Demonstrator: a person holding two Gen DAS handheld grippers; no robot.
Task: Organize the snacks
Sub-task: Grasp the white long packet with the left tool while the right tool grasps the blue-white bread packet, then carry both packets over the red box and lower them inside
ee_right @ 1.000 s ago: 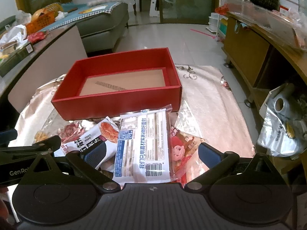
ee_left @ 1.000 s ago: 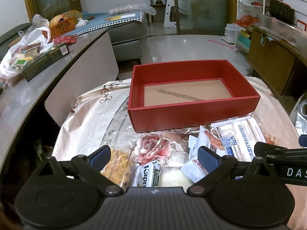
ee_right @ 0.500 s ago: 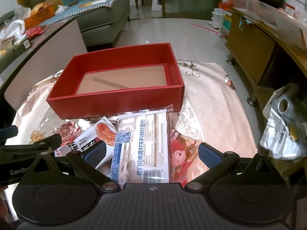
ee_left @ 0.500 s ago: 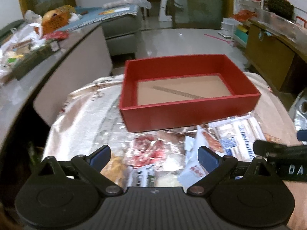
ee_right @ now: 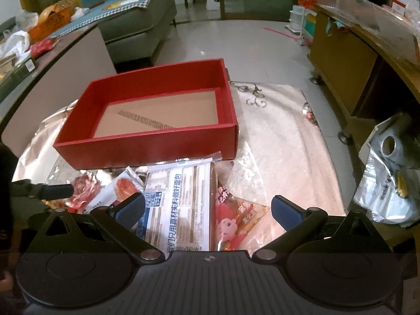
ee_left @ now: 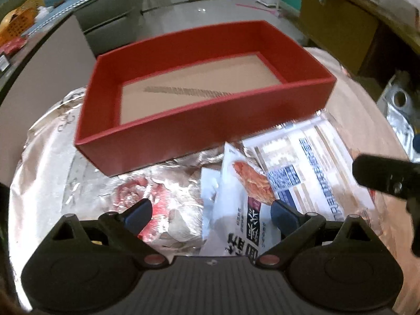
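- Snacks were seen piled on the foil-like table cover (ee_right: 283,141), just in front of the red box (ee_right: 147,155); nothing had been placed in the box, its cardboard floor was bare.
- Step judged: approach before the first pick.
- Left gripper (ee_left: 211,214) was held spread wide, nothing clamped, above the white packet with the orange picture (ee_left: 241,183).
- Right gripper (ee_right: 208,211) was likewise spread and empty, above the large white printed packet (ee_right: 181,204) and the red cartoon packet (ee_right: 236,218).
- Next move judged: one gripper to be lowered onto a packet edge, closed, then lifted over the near box wall. Flat overlapping packets may be pulled up together.
- Hard to make out: left wrist view was motion-blurred; a pinkish wrapped item (ee_left: 134,197) could not be identified.
- Lower ends of the packets were hidden behind the gripper bodies in both views.
- Whether fingertips touched any packet could not be told.
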